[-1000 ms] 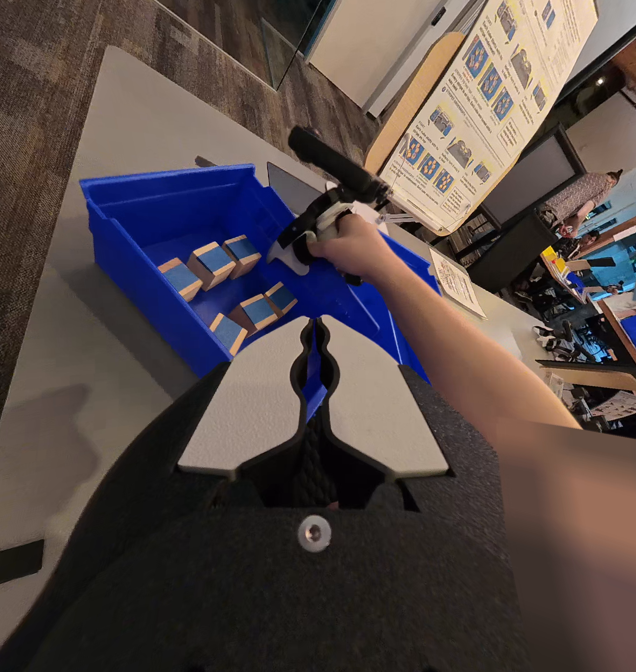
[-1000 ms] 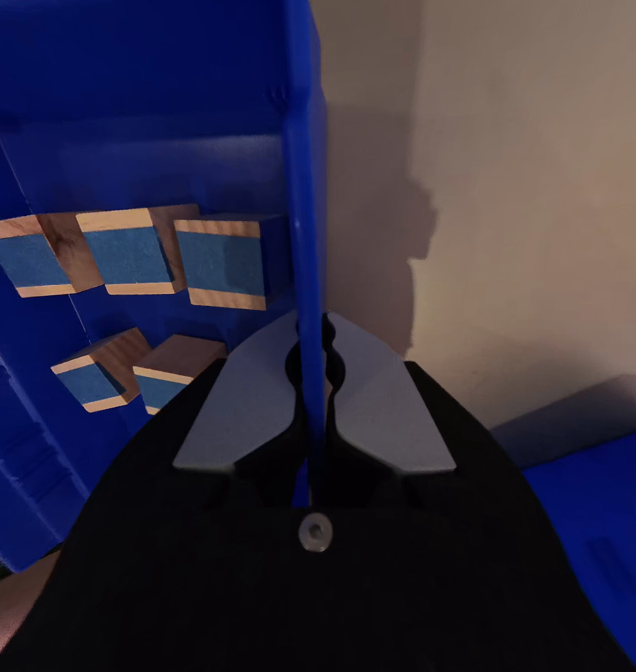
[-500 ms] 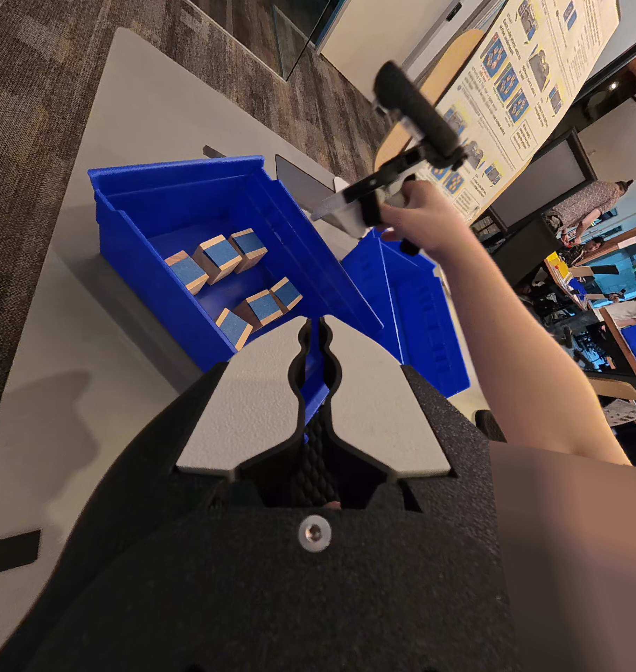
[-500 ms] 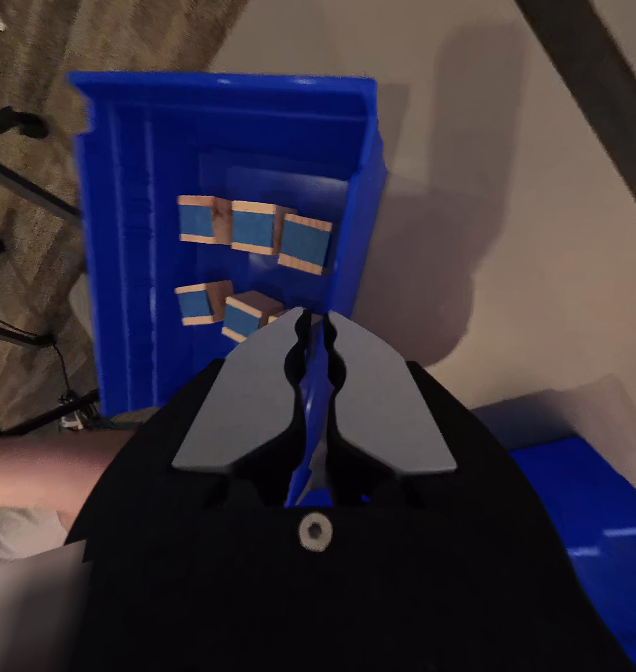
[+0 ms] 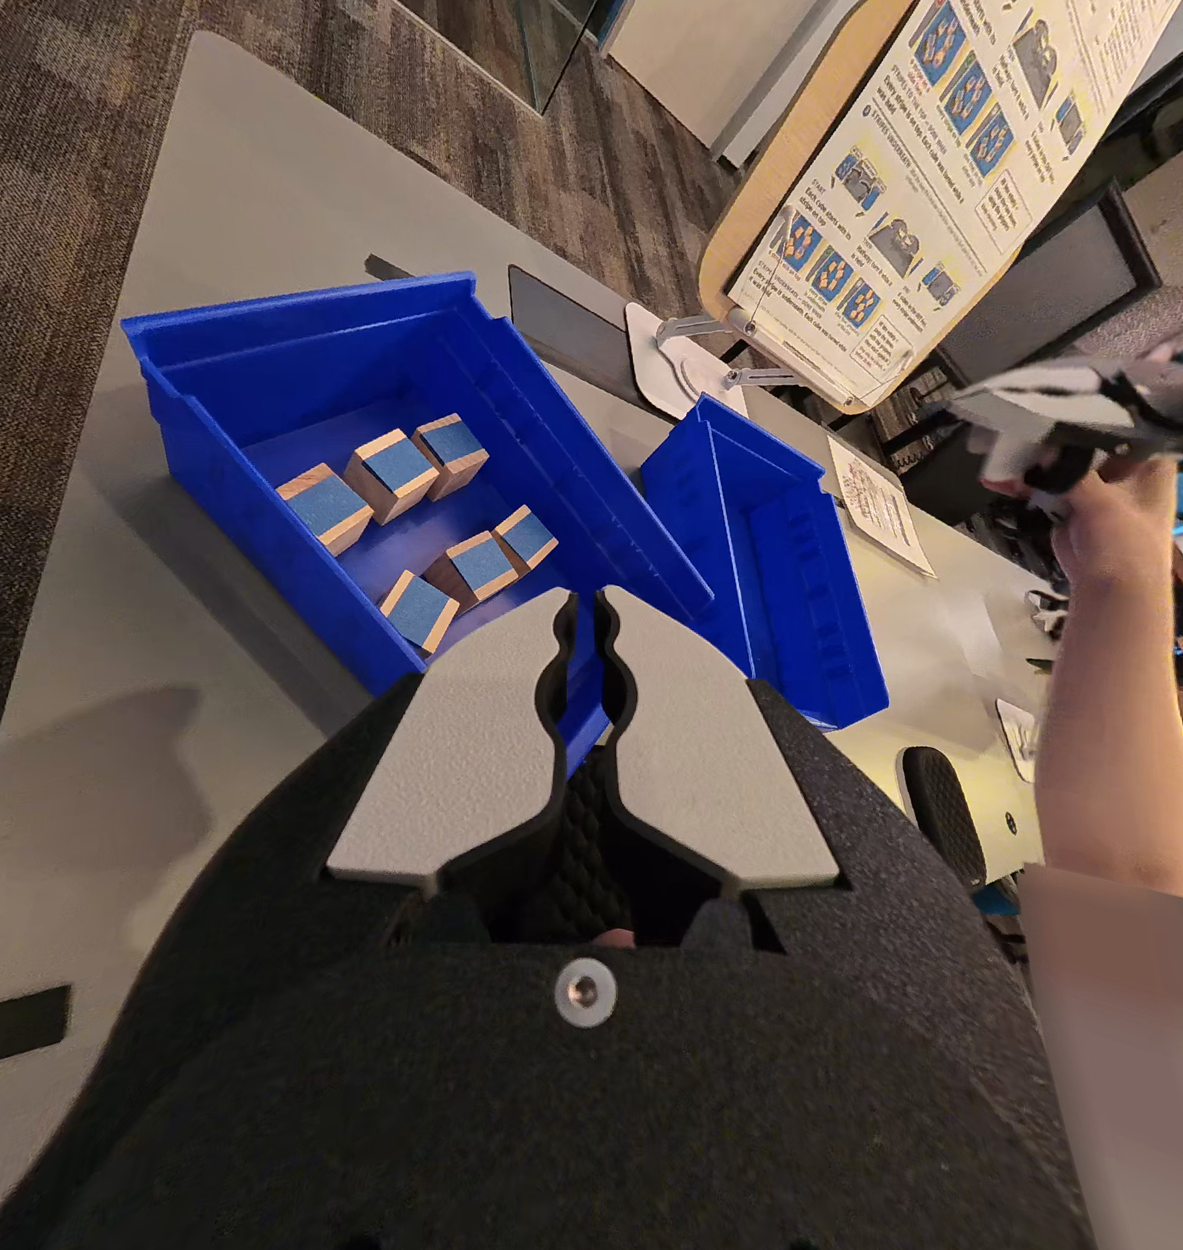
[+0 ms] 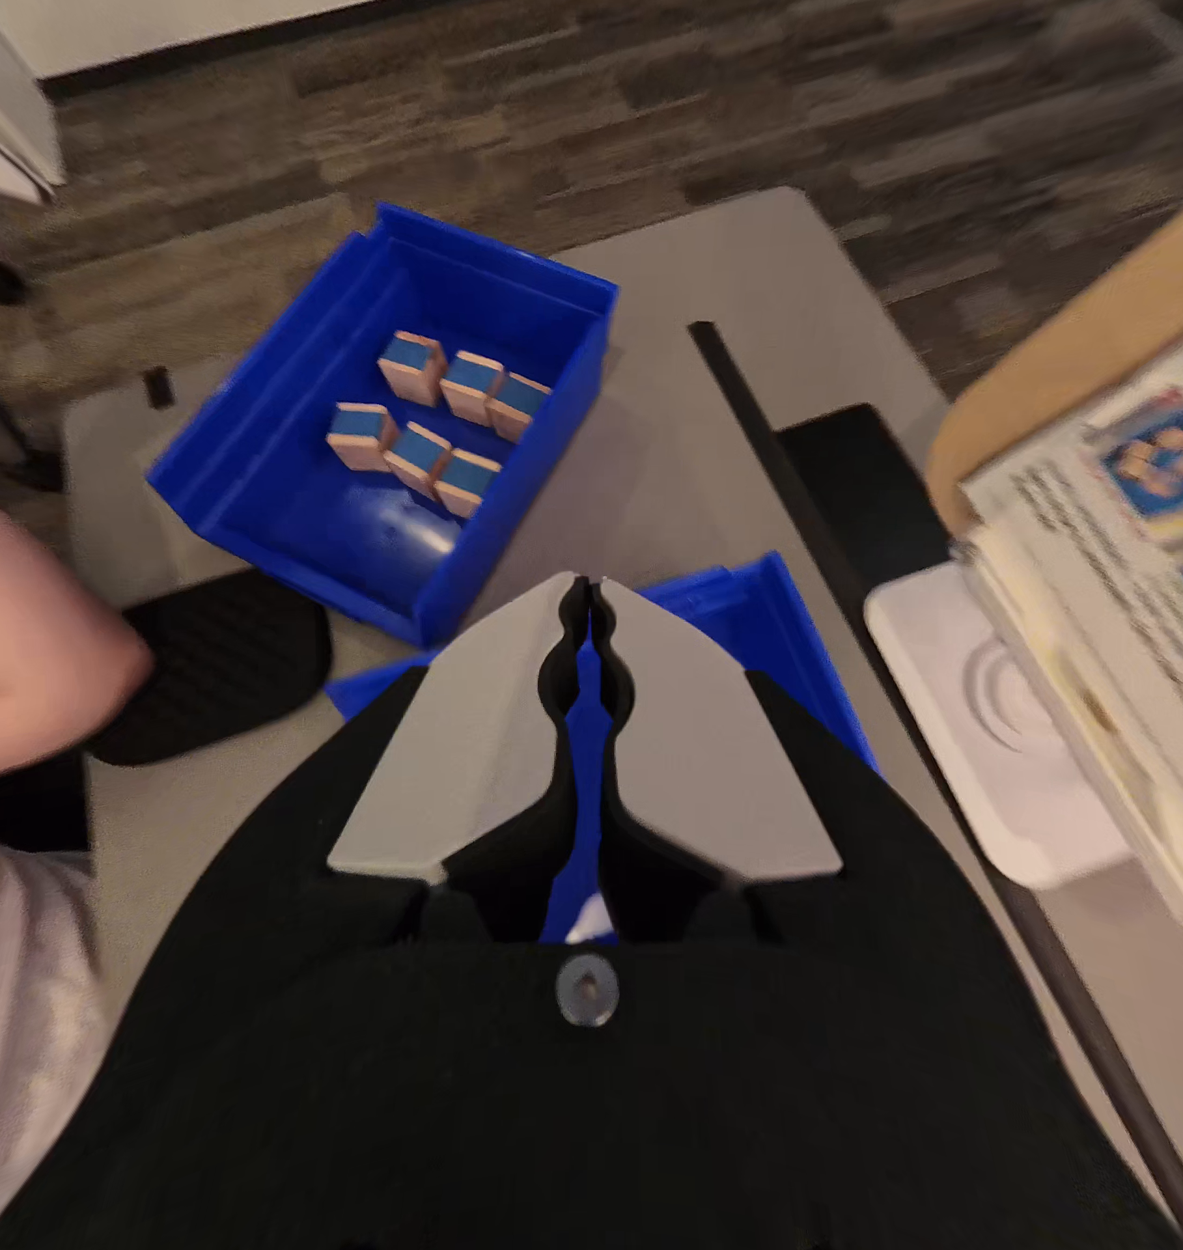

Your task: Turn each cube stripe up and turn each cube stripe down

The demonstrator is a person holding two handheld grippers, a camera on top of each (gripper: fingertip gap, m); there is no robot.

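Observation:
Several wooden cubes (image 5: 399,470) lie in two rows inside a blue bin (image 5: 250,379) on the grey table, each with its blue stripe facing up. They also show in the right wrist view (image 6: 416,446), inside the same bin (image 6: 284,379). My left gripper (image 5: 585,595) is shut and empty, held short of the bin's near corner, above a black mesh chair part. My right gripper (image 6: 588,585) is shut and empty, high above the table. It shows blurred at the upper right of the left wrist view (image 5: 974,406).
A second, empty blue bin (image 5: 798,575) sits to the right of the first (image 6: 798,609). An instruction board (image 5: 913,169) stands on a white base (image 6: 967,710) behind it. A paper sheet (image 5: 872,507) lies farther right. A black mesh chair part (image 6: 223,663) is beside the table.
My right gripper has risen from the blue bin's wall and swung up and away to the right, its jaws now together. My left gripper has barely moved. The cubes have not moved.

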